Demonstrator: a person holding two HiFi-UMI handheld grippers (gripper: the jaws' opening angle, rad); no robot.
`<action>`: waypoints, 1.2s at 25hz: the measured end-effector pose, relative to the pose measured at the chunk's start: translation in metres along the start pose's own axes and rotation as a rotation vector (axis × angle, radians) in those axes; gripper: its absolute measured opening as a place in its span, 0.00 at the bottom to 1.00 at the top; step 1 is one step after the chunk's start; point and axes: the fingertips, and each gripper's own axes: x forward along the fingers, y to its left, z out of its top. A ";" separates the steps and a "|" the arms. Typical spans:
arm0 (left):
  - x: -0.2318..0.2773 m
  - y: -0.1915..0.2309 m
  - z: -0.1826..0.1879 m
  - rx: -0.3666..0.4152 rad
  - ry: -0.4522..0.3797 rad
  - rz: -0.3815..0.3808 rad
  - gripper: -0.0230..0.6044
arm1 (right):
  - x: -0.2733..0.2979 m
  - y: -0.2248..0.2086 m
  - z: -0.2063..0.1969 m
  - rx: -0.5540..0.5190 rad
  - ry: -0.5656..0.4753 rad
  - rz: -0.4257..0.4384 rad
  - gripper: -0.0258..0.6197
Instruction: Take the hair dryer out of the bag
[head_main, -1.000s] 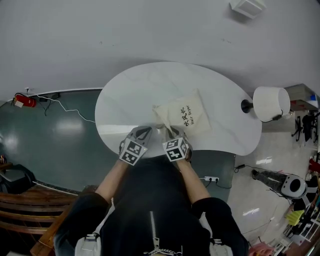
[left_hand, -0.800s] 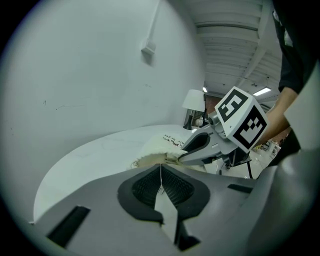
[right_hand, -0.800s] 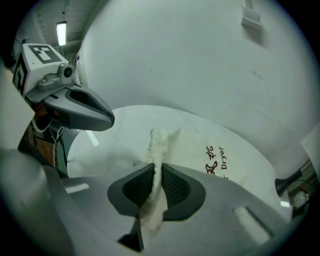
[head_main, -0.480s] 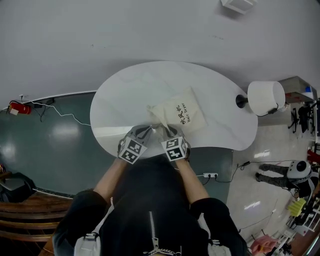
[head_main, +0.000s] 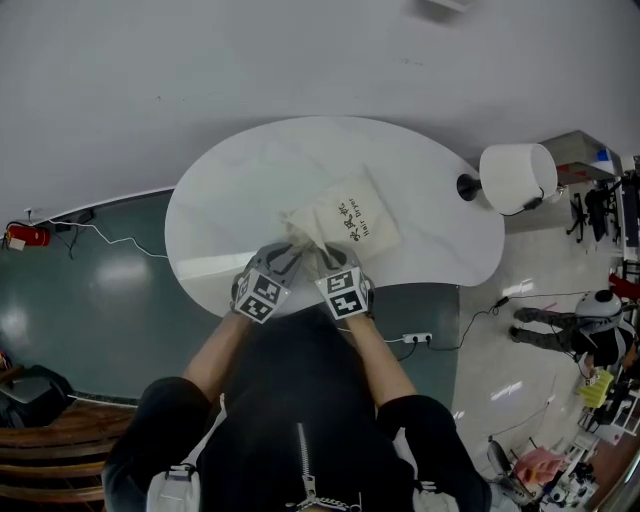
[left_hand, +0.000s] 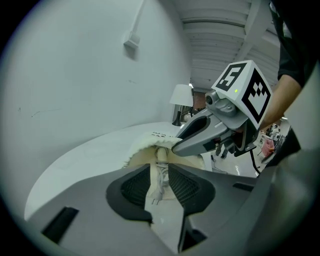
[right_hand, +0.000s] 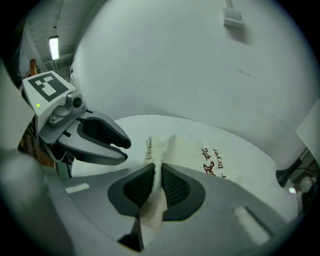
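A cream cloth bag (head_main: 345, 220) with dark print lies on the white oval table (head_main: 230, 200), its mouth towards me. My right gripper (head_main: 325, 262) is shut on the mouth's upper edge, and the fabric (right_hand: 159, 150) stands pinched between its pads. My left gripper (head_main: 290, 258) is at the same mouth; its jaws have just been opening. A white cord with its plug (left_hand: 161, 182) lies loose in the gap between them, running into the bag (left_hand: 145, 150). The hair dryer itself is hidden inside. Each gripper shows in the other's view: right gripper (left_hand: 176, 148), left gripper (right_hand: 125, 150).
A white lamp shade (head_main: 515, 178) on a dark base stands at the table's right end. A power strip (head_main: 417, 339) and cables lie on the floor below the near edge. The grey wall runs behind the table.
Both grippers stay at the bag's mouth; the left one has edged in towards it and the right has lifted the edge slightly. The head view has shifted.
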 end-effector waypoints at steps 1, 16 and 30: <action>0.003 -0.003 0.000 0.001 0.003 -0.017 0.21 | -0.001 0.000 0.001 0.002 -0.002 0.001 0.09; 0.041 -0.025 0.008 0.122 0.066 -0.106 0.34 | -0.019 -0.009 0.007 0.101 -0.033 0.049 0.09; 0.084 -0.025 -0.005 0.121 0.153 -0.137 0.42 | -0.025 -0.019 0.004 0.173 -0.071 0.074 0.09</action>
